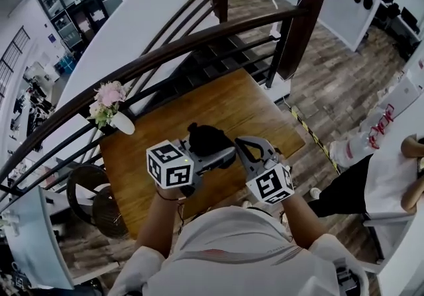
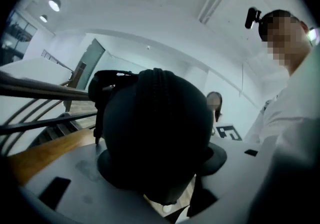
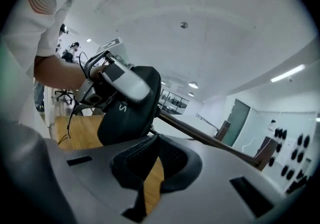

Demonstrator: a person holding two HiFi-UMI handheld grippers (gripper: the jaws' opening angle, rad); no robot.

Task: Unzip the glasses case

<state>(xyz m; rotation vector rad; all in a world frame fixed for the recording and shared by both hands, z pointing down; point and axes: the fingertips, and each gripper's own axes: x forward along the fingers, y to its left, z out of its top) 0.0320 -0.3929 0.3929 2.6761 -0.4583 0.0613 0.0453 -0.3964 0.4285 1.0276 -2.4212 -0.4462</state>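
Left gripper [image 2: 160, 162]: jaws wide, clamped on the glasses case [image 2: 155, 118].
Right gripper [image 3: 153, 138]: jaws closed, tips at the case's edge.

Head cam looked steeply down on my table [image 1: 265, 106], left gripper [image 1: 222, 155] and right gripper [image 1: 244, 147], left gripper cam sat almost against the glasses case [image 2: 155, 133], right gripper cam faced it from slightly farther, all three shared case, table.
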